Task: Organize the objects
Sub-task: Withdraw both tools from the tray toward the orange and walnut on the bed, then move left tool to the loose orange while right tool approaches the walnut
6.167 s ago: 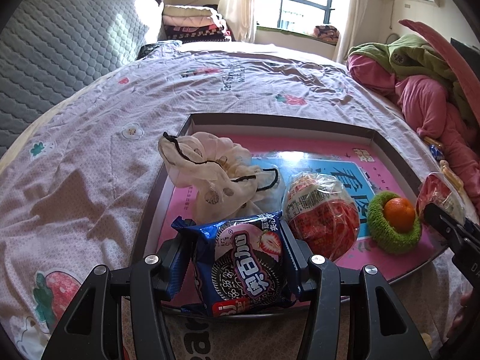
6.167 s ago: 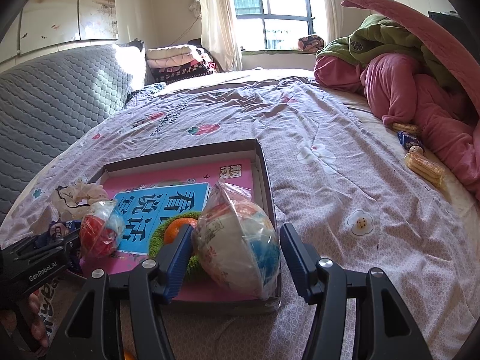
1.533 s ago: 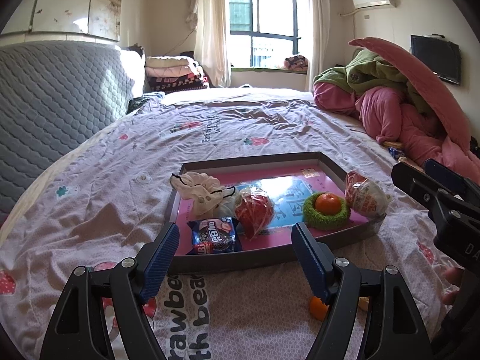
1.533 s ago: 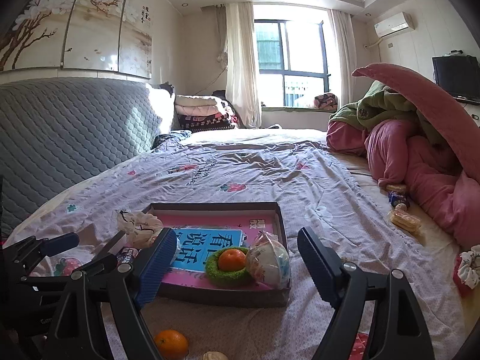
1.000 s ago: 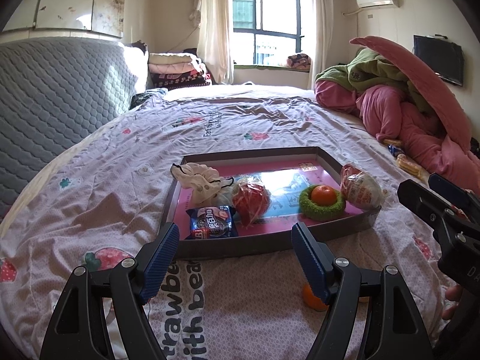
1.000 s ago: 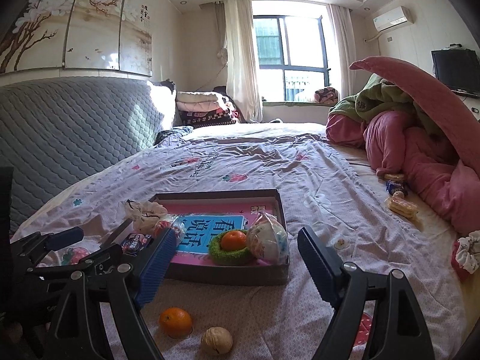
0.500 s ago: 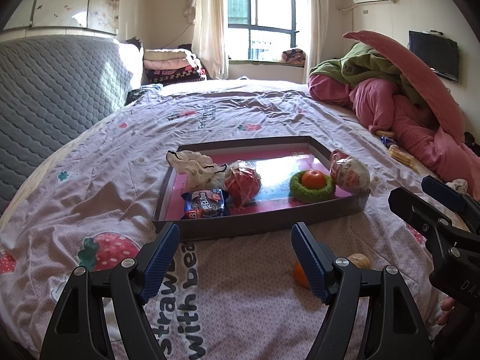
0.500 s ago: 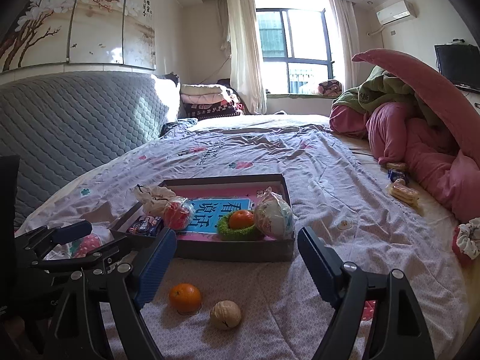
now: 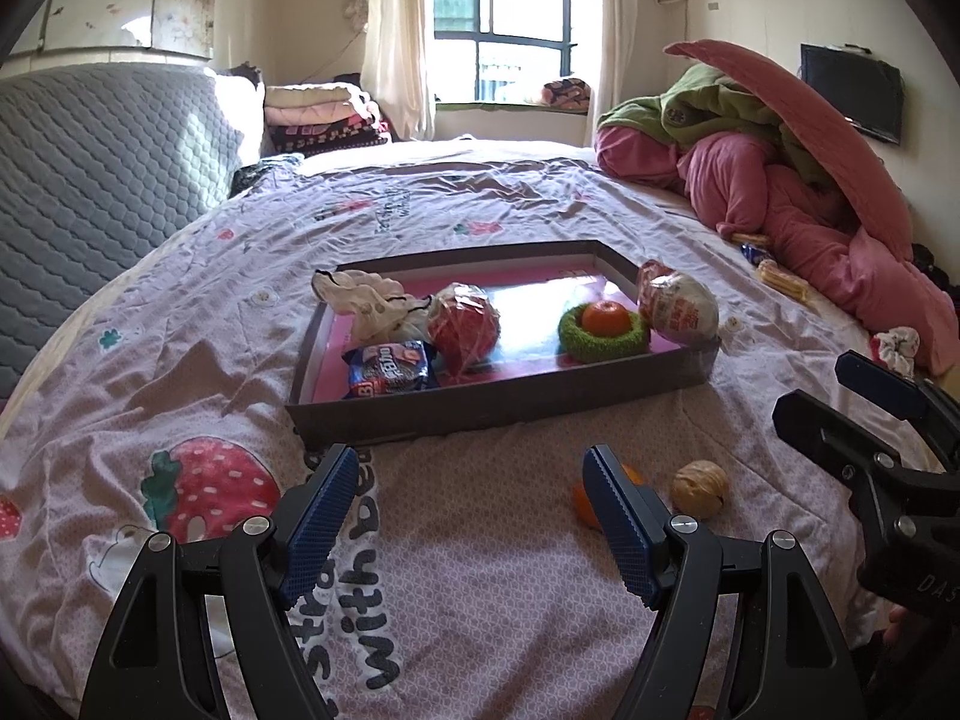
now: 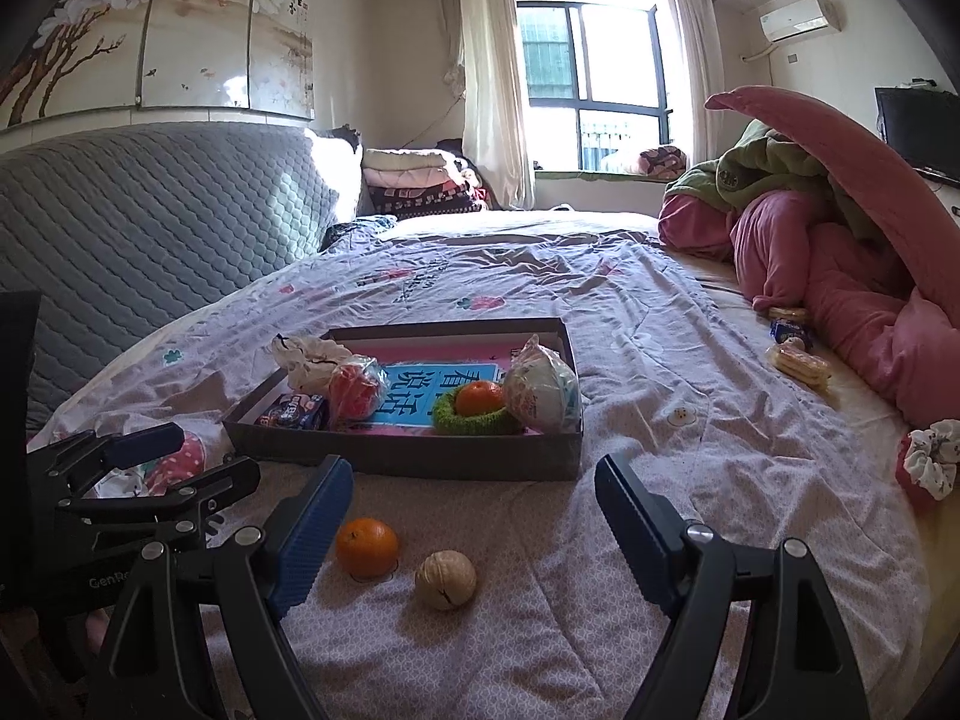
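I've got both tools over the bed [image 10: 660,360], near its front edge. My left tool [image 9: 468,516] has its jaws wide apart, nothing between them. My right tool [image 10: 465,534] is also spread wide and empty; in its view the loose orange [image 10: 366,547] and the walnut [image 10: 446,579] lie on the sheet between and just ahead of its fingers, touching neither pad. Orange and walnut sit side by side, a small gap between them, both outside the tray and in front of its near wall.

The tray [image 10: 414,457] is a shallow dark-walled box with a pink and blue printed bottom, flat on the bedspread. Inside it, reading left to right from the left wrist view: a cream drawstring pouch [image 9: 366,300] at the back left, partly draped over the rim; a blue cookie packet [image 9: 393,369] at the front left; a red item in clear wrap [image 9: 463,327] just beside the packet and touching the pouch; a green knitted ring [image 9: 603,339] with a second orange [image 9: 605,318] seated in it; and a wrapped white and red bundle [image 9: 678,306] at the right end, leaning on the tray wall.

Pink bedding pile [image 10: 840,264] at far right, well apart from the tray, with snack packets [image 10: 798,360] beside it.
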The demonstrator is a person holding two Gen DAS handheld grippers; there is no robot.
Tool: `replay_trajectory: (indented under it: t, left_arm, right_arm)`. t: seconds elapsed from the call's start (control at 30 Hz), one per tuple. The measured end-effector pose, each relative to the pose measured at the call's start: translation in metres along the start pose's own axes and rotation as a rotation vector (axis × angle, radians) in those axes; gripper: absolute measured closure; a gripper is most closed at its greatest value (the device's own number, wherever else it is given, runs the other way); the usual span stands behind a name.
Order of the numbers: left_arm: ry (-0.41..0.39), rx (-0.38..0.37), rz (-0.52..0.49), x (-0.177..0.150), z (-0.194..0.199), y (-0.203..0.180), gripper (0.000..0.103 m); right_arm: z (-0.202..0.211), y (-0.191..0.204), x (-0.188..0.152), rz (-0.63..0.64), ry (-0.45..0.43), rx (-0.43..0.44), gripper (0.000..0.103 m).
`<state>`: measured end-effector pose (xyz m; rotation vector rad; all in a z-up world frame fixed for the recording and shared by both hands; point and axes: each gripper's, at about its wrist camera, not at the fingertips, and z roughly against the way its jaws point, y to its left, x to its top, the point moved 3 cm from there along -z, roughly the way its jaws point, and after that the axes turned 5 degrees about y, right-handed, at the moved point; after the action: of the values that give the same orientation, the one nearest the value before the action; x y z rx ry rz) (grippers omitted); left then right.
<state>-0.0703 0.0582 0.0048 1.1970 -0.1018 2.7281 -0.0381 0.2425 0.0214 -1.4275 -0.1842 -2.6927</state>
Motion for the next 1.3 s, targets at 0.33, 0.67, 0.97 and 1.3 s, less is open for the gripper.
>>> replay_trajectory:
  t: [0.33,0.67,0.97,1.3]
  left_arm:
    - [0.028,-0.012,-0.043,-0.01,-0.007,-0.012,0.025]
    - [0.062,-0.033,-0.056,-0.015,-0.019,-0.018,0.033]
    - [0.093,-0.086,-0.059,-0.017,-0.027,-0.028,0.046]
    - [0.113,-0.129,-0.068,-0.017,-0.033,-0.038,0.048]
  right_arm:
    - [0.001,0.007,-0.019,0.038,0.058,0.007,0.021]
    - [-0.004,0.006,-0.033,0.089,0.114,-0.027,0.028]
    - [-0.015,0.008,-0.043,0.116,0.173,-0.026,0.036]
    - [-0.032,0.01,-0.05,0.141,0.233,-0.024,0.042]
